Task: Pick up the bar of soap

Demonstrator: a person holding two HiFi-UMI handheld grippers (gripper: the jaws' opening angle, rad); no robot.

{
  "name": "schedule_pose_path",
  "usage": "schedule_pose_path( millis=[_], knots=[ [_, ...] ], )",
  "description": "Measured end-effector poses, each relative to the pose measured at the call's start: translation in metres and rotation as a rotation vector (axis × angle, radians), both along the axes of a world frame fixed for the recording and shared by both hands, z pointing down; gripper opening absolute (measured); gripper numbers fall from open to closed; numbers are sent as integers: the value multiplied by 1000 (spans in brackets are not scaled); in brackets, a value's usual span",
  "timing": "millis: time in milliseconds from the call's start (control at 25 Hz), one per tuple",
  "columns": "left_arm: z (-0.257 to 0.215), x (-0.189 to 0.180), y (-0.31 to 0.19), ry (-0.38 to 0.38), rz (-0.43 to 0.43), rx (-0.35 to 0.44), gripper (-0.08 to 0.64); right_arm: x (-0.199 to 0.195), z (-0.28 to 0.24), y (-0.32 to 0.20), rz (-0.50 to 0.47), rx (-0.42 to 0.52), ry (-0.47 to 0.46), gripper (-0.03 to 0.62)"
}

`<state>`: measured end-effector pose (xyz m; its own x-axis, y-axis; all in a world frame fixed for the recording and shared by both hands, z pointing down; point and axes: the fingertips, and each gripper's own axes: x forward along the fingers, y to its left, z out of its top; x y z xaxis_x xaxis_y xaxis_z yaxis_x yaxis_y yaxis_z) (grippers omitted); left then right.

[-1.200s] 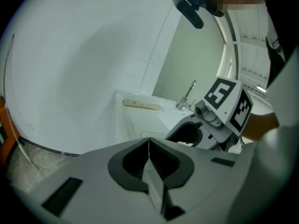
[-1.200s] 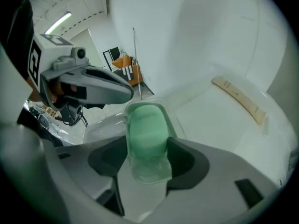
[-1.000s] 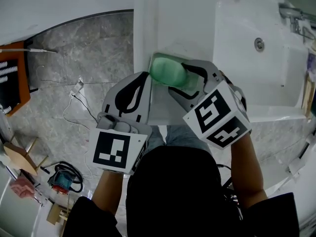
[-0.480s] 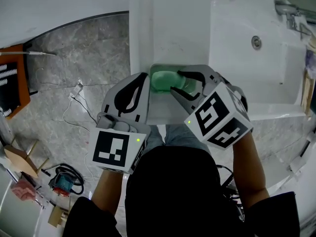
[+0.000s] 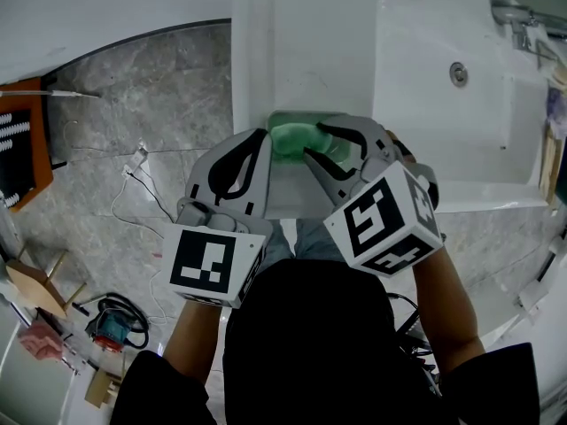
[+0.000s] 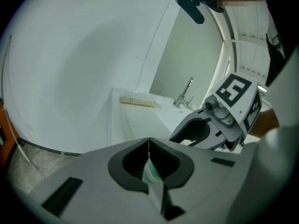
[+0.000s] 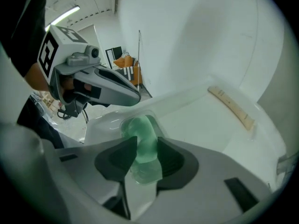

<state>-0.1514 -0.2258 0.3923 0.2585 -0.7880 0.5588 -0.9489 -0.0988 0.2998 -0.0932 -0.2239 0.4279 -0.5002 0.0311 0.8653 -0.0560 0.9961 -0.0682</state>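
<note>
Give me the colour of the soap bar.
Pale mint green, slightly translucent. The bar of soap shows best in the right gripper view.

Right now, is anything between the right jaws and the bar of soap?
Nothing visible. The right gripper has just been closing its jaws, and the green soap bar sits between them, pressed on both sides, in the clear soap dish. The shut left gripper sits at the dish's left edge, out of the way.

Waxy translucent bar of soap (image 7: pixel 142 132), glossy white sink (image 5: pixel 443 140), smooth veined stone floor (image 5: pixel 133 131)
</note>
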Motion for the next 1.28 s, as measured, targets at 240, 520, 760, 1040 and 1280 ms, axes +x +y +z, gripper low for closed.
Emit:
schedule_pose_path(
  millis=[240, 520, 760, 1040, 1280],
  knots=[
    [0, -3, 1, -4, 1, 1, 6, 3, -16, 15, -68, 77, -13, 118],
    [0, 4, 2, 6, 19, 0, 7, 9, -11, 28, -190, 3, 32, 112],
    [2, -1, 8, -5, 24, 0, 7, 11, -13, 39, -194, -38, 17, 112],
    [-3, -5, 13, -8, 29, 16, 7, 12, -24, 51, -191, -94, -7, 112],
    [-11, -4, 18, -15, 50, 33, 6, 12, -25, 56, -155, -109, 14, 112]
  ],
)
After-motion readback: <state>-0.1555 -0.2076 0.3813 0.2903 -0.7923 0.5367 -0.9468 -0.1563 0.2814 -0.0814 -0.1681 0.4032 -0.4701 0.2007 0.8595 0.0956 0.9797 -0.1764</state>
